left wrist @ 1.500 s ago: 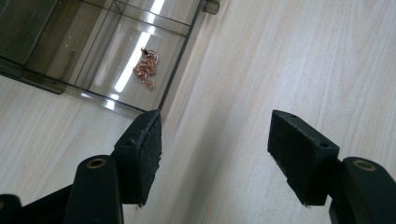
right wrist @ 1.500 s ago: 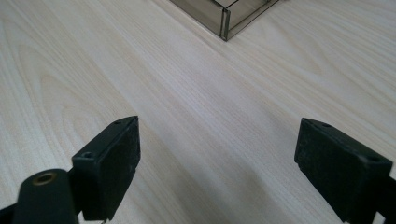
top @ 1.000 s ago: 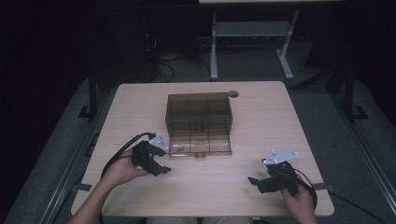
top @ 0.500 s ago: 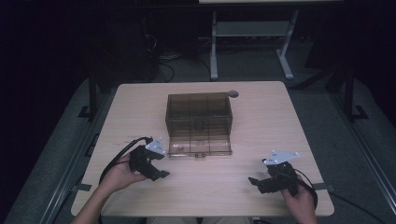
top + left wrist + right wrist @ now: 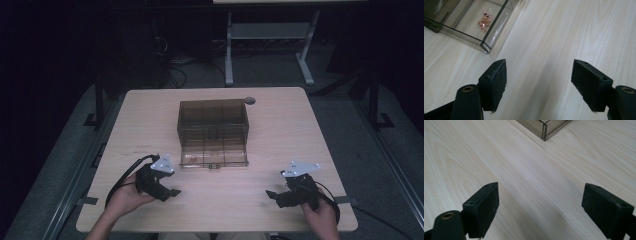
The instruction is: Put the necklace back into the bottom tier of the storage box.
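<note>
Pink trinket [image 5: 484,21], perhaps jewellery, indistinct

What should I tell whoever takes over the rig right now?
Left tool: open, nothing between the jaws, which have just been opening; it sits low over the table, off the organizer box's front left corner.
Right tool: open, holding nothing, near the table's front right.
Rose-gold chain: lying in the box's front left compartment.
Done: chain is in the box.
Left: the lid stands open, probably closing comes next.

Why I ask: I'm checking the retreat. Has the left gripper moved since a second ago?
Yes. In the high view the left gripper has drawn back from the clear box toward the table's near edge, jaws open and empty.
</note>
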A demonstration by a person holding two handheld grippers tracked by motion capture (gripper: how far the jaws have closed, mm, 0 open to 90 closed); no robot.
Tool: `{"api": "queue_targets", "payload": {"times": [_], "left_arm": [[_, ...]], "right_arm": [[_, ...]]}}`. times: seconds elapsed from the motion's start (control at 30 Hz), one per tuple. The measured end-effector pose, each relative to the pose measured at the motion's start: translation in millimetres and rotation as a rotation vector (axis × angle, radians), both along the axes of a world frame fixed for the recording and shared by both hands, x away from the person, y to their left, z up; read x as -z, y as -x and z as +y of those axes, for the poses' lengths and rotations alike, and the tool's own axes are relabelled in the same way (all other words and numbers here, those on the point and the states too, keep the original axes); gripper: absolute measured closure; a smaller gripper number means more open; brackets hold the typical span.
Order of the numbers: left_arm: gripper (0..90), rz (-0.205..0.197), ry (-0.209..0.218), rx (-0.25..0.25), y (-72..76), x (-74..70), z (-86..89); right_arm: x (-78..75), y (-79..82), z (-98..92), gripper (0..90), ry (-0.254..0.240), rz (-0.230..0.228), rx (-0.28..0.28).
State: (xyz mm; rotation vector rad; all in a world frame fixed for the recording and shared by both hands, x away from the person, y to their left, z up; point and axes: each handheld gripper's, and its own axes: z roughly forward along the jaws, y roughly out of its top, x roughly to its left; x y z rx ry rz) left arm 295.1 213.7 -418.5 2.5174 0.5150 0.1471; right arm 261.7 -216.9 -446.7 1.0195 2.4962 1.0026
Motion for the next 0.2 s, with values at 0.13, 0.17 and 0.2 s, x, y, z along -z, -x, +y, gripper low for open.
{"api": "queue_targets", "payload": {"times": [0.13,0.17,0.2], "left_arm": [[29.2,-0.018,-0.02,-0.019,3.3,7.0,1.8],[28.8,-0.017,-0.016,-0.022,3.5,7.6,2.5],[28.7,-0.017,-0.016,-0.022,3.5,7.6,2.5]], "right_arm": [[1.3,1.7,0.1,13.7,-0.017,-0.002,0.002],[1.3,2.5,0.4,13.8,-0.019,0.006,0.005],[1.3,2.5,0.4,13.8,-0.019,0.006,0.005]]}}
